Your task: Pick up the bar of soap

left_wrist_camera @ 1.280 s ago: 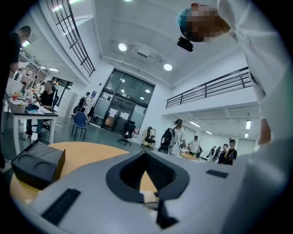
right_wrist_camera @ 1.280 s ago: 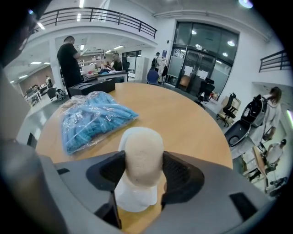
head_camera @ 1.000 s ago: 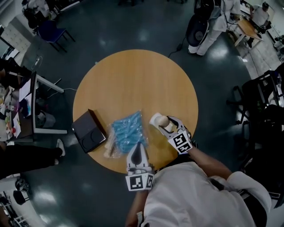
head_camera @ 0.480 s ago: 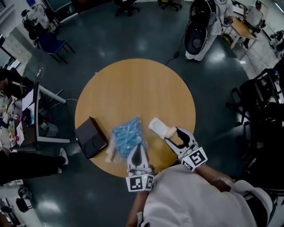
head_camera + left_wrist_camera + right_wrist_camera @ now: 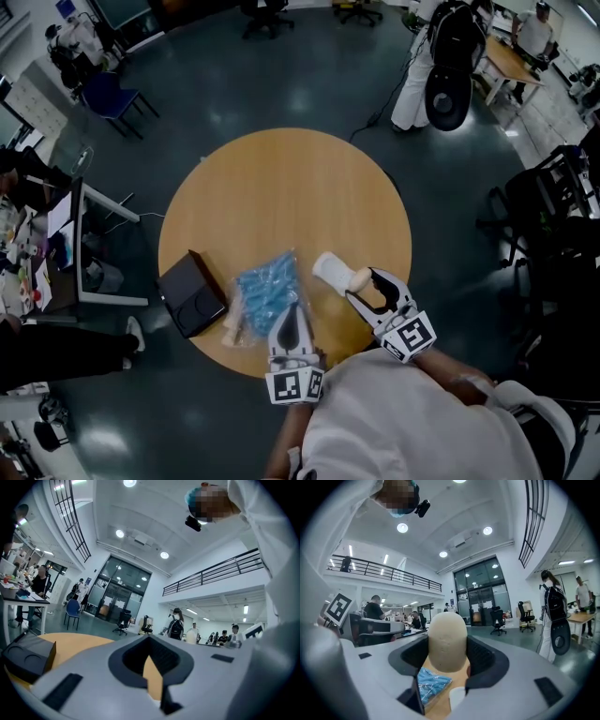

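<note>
A beige bar of soap (image 5: 358,278) stands on end between the jaws of my right gripper (image 5: 366,286), which is shut on it near the table's front right. In the right gripper view the soap (image 5: 446,637) fills the gap between the jaws, held a little above the wood. A white rounded object (image 5: 328,264) lies just left of the soap. My left gripper (image 5: 292,311) rests at the table's front edge, its jaws together and holding nothing, its tip against the blue packet (image 5: 265,286).
The round wooden table (image 5: 281,187) carries a black box (image 5: 190,292) at its left and a clear bag of blue items at the front. Chairs, desks and people stand on the dark floor all around.
My right gripper with the soap has drawn back toward the front right edge, away from the white object. The left gripper has stayed put.
</note>
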Tool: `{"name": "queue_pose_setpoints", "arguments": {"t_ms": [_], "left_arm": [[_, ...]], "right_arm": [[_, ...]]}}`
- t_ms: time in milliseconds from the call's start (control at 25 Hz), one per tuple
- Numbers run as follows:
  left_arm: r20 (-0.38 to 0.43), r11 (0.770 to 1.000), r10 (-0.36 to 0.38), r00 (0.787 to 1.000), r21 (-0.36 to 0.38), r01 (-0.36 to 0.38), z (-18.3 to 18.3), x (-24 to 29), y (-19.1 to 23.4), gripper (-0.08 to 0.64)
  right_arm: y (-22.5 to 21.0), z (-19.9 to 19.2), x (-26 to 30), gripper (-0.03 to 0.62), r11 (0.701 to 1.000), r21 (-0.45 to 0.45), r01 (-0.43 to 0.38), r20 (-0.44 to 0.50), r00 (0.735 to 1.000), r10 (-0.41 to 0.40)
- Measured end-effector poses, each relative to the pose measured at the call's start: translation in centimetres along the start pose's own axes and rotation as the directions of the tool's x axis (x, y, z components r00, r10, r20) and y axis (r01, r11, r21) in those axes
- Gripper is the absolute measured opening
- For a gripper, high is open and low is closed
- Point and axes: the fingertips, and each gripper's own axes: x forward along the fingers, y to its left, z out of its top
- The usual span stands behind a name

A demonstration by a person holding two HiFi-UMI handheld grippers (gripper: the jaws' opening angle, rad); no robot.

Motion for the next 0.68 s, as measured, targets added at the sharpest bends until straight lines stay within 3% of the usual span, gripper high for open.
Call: {"name": "queue_pose_setpoints", "arguments": {"t_ms": [680], "left_arm": [[0.008, 1.000, 0.019, 1.000, -0.018, -0.019, -0.10, -0.23, 0.81, 0.006]], "right_arm": [[0.51, 0.01, 0.57, 0.262, 1.000, -0.007, -0.016, -0.001, 1.000, 0.016]]}}
